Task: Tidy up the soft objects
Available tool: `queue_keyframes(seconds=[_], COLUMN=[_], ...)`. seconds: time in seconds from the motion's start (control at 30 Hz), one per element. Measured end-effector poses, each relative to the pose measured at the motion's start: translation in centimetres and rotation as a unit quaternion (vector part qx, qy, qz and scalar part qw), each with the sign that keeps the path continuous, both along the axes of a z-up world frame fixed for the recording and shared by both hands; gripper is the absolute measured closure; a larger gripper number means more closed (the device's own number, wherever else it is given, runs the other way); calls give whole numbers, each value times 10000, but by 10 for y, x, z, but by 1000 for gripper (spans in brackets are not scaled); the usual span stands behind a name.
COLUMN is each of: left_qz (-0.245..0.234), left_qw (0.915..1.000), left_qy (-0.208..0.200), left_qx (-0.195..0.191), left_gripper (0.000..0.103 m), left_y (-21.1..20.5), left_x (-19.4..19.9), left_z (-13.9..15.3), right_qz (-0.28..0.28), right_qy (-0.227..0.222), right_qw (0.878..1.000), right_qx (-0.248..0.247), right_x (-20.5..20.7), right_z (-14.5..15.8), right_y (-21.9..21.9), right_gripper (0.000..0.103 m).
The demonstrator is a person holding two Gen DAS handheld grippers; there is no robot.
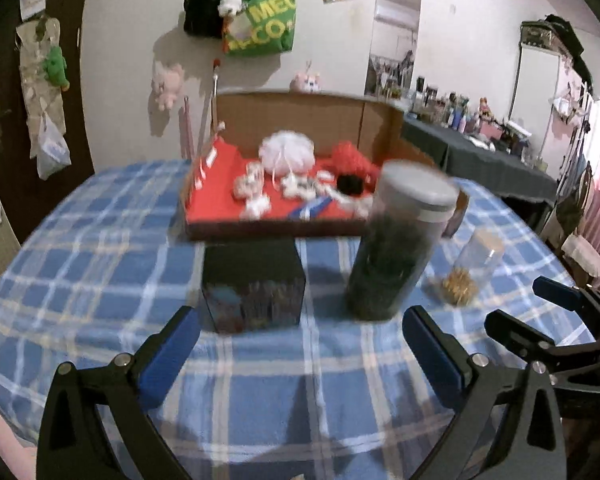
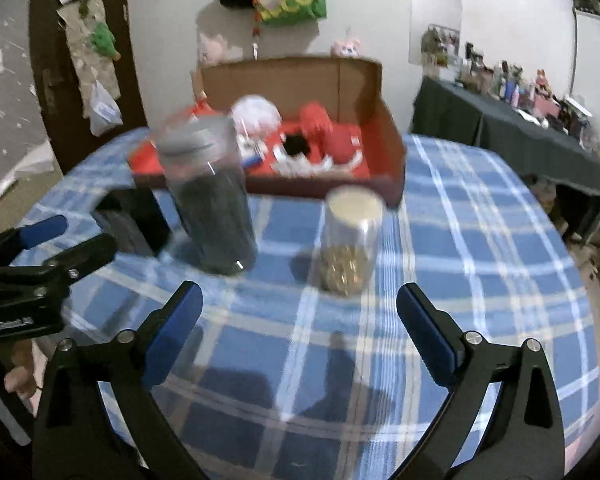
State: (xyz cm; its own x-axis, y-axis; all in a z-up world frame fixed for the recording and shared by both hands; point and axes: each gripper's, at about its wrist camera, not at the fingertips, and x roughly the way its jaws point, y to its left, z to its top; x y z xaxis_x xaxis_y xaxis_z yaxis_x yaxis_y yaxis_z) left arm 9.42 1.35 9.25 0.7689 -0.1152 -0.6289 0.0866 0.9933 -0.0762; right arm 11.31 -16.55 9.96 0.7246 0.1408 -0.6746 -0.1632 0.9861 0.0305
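A cardboard box (image 1: pixel 380 120) lined in red holds the soft things: a white puff (image 1: pixel 286 152), a red puff (image 1: pixel 352 158), a small black one (image 1: pixel 350 185) and several white bits. The same box (image 2: pixel 388 136) shows in the right wrist view. My left gripper (image 1: pixel 300 328) stands open over the blue checked cloth, short of a dark cube box (image 1: pixel 254 284), with nothing between its fingers. My right gripper (image 2: pixel 298 304) is open and empty too, just short of a small clear jar (image 2: pixel 350 240) with golden contents. Each gripper is seen in the other's view: right gripper (image 1: pixel 540 304), left gripper (image 2: pixel 76 236).
A tall clear jar (image 1: pixel 396 240) with a grey lid and dark contents stands between the cube and the small jar (image 1: pixel 470 268). The table (image 2: pixel 480 240) is round, its edge close on both sides. A dark-clothed side table (image 2: pixel 520 128) full of items stands at the right.
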Motion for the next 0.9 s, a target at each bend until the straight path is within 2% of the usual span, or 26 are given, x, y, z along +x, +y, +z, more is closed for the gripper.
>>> queue_keyframes(seconds=[0.17,0.33,0.43,0.7,0.9], left_qz=[90,147,153,233,234], left_qw=[9993,9979,9971,9962,9962], left_qy=[327,598,714,743,744], left_qx=[147,216,228,402,388], left_gripper=[0,0,0,0,0], left_y=[-2,-5,-7,-13,-13], left_x=[7,12,14,13,14], left_z=[-34,-55,-62,-65,-65], right_qz=[-196,-321,-358,-446,-455], right_qy=[422,638,558,555,554], right_qw=[9989,9974,9977,9974,9973], right_qx=[71,-53,-152,-138,-139], right_x=[12,17,15,18,18], right_z=[-36,-56,-58,-58,-58], right_y=[-8,-14,-14,-17,-17], right_gripper=[4,4,4,4,4])
